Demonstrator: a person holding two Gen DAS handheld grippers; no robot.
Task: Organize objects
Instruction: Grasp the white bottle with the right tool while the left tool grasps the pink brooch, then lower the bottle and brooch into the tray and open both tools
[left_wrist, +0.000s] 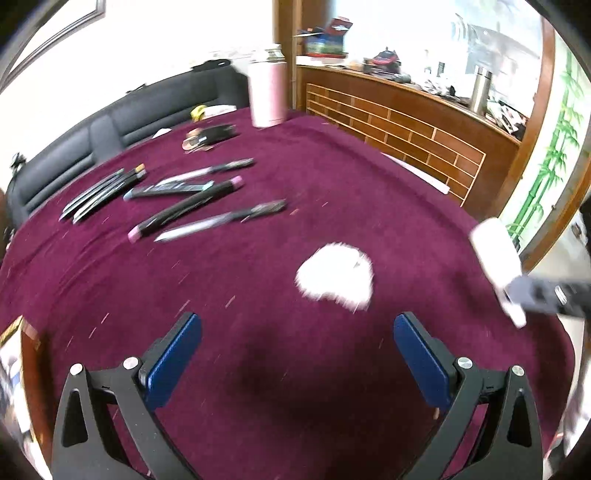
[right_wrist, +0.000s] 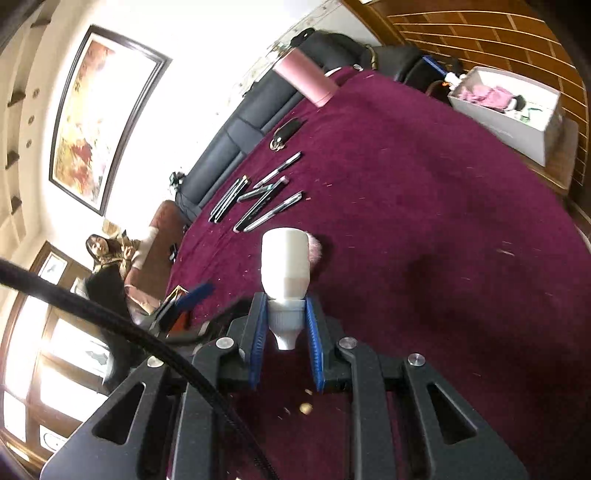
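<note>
**Bottle pinched by its cap end, at risk of slipping**

Bottle (right_wrist: 285, 262), small and white, sits between the right gripper's (right_wrist: 286, 325) fingers (right_wrist: 258, 328), which pinch only its narrow ribbed cap, so the wider body juts forward past the fingertips, above the worktop (right_wrist: 424, 221). My judgement: with so little of it gripped, a quick swing or wrist roll could pivot the bottle in the pads or let it drop onto the cloth.

Just beyond the bottle a pale pink fluffy puff (right_wrist: 316, 247) lies on the cloth; farther ahead are the pens (right_wrist: 258, 199), then a black key pouch (right_wrist: 284, 133) and a pink tumbler (right_wrist: 306, 81). Off to the right, a white open box (right_wrist: 517, 129) sits near the worktop's edge, a likely destination, with bare cloth between.

The left gripper (left_wrist: 295, 347) hangs with fingers (left_wrist: 177, 354) spread wide and nothing between them.
</note>
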